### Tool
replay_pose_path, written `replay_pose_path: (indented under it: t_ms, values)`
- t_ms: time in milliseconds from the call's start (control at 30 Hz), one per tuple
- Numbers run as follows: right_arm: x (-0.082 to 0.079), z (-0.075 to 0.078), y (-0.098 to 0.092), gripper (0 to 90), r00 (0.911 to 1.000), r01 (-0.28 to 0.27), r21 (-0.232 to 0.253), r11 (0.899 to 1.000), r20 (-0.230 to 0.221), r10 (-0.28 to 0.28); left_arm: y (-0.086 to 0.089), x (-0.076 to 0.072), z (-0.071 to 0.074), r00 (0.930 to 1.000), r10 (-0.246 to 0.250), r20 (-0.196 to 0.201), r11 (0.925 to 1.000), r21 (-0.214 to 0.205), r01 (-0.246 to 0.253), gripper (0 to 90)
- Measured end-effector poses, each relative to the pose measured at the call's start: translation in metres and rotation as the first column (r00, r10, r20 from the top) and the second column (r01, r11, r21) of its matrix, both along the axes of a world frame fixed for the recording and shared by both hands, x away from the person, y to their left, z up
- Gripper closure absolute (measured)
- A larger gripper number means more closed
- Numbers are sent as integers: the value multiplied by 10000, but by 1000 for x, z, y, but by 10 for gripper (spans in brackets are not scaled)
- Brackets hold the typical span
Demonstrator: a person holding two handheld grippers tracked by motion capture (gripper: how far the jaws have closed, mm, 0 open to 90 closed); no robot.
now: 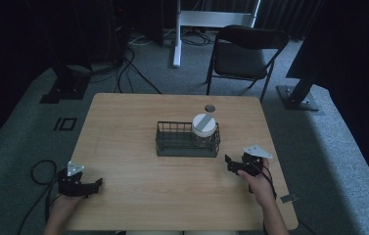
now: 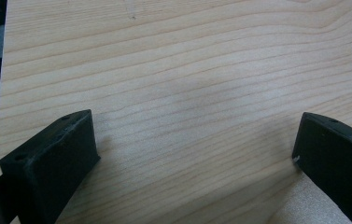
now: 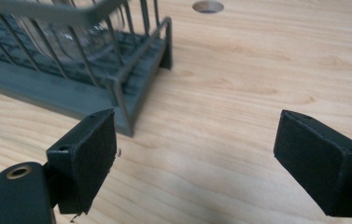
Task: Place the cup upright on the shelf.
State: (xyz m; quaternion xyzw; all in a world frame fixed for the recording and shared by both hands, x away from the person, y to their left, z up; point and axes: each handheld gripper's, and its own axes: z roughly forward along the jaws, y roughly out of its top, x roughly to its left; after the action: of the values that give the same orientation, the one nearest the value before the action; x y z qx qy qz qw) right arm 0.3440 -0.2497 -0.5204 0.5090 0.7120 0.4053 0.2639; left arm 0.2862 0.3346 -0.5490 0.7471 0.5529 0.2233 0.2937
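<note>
Seen from the high view, a dark wire basket [image 1: 187, 142] sits at the middle of the wooden table [image 1: 123, 127], and a glass jar [image 1: 204, 131] with a white lid stands upright in its right end. The left gripper [image 1: 95, 184] lies low at the near left corner of the table, held by a hand [image 1: 63, 204] that comes in from the bottom edge, jaws pointing right across the wood. The right gripper [image 1: 228, 160] is held by the right hand [image 1: 260, 185], forearm angled in from the bottom right, jaws aimed left toward the basket's near right corner, close to it but apart.

Along the left gripper view, the left gripper [image 2: 194, 140] has its jaws spread wide over bare wood grain, with nothing between them.

Along the right gripper view, the right gripper [image 3: 194, 140] is likewise released, jaws wide apart and empty. The basket [image 3: 89, 93] rises just beyond the left jaw, its corner post near the jaw tip, and the jar's clear glass [image 3: 71, 28] shows behind the wires.
</note>
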Motion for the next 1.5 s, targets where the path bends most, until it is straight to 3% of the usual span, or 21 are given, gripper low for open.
replay_pose_path:
  t_ms: [267,567,1033,1300,1500]
  values:
    - [-2,-8,-11,130,9972,709,-304,9970,-238,-716,0,0,0,10000,0,2,10000,-3,0,0]
    - [-3,-15,-20,130,9917,1133,-606,9917,-542,-1166,0,0,0,10000,1,2,10000,-4,-1,0]
    - [-2,-24,-32,130,9707,1950,-1196,9735,-1185,-2090,0,0,0,10000,-1,2,10000,-2,1,0]
    - [-3,-29,-36,129,9627,2081,-1349,9688,-1471,-2273,0,0,0,10000,3,2,10000,-4,-3,0]
    - [-2,-31,-37,127,9605,2108,-1133,9709,-1608,-2273,0,0,0,10000,-1,2,10000,-2,1,0]
